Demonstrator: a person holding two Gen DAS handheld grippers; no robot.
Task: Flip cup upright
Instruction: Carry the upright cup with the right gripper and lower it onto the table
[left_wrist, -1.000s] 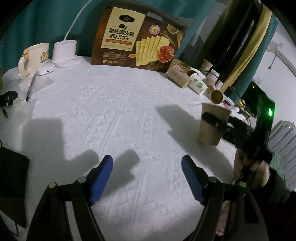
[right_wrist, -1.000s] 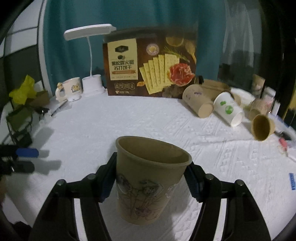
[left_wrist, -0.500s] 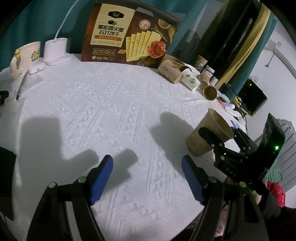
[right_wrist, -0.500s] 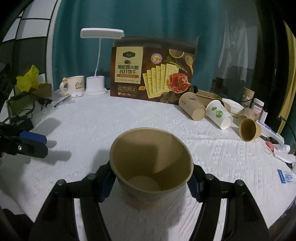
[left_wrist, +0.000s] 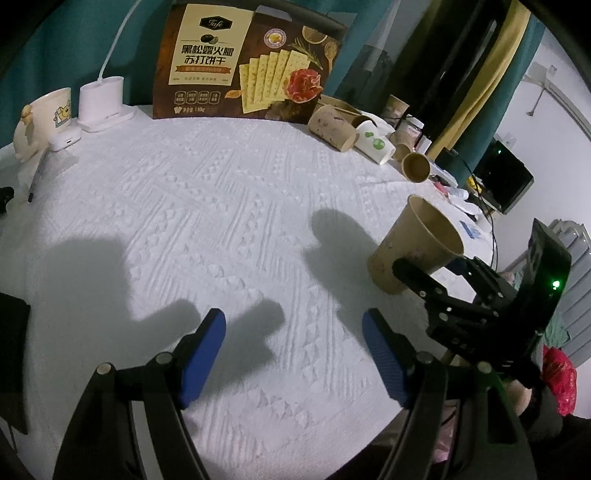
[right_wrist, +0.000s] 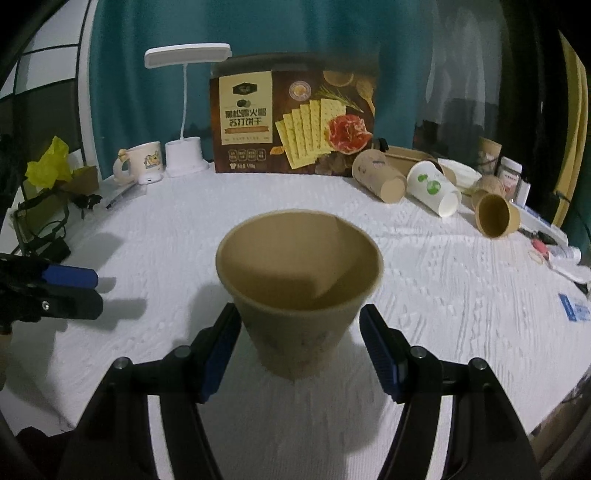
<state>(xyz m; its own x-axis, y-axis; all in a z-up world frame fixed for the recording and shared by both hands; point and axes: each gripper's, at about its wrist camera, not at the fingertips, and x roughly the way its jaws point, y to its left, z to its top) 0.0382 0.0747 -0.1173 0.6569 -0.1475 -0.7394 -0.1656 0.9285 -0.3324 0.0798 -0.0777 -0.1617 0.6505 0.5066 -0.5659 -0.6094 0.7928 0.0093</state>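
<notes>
A brown paper cup stands upright, mouth up, on the white tablecloth. My right gripper is open, its blue pads either side of the cup's lower wall with a small gap on the right. In the left wrist view the cup stands at the right with the right gripper around it. My left gripper is open and empty, low over the cloth, left of the cup; it also shows in the right wrist view.
A cracker box stands at the back. Several paper cups lie on their sides at the back right. A desk lamp and a mug stand at the back left. Small items lie at the right edge.
The right gripper has opened off the cup, which now stands upright on the cloth instead of tilted in the grip. The left gripper has stayed open and nearly still.
</notes>
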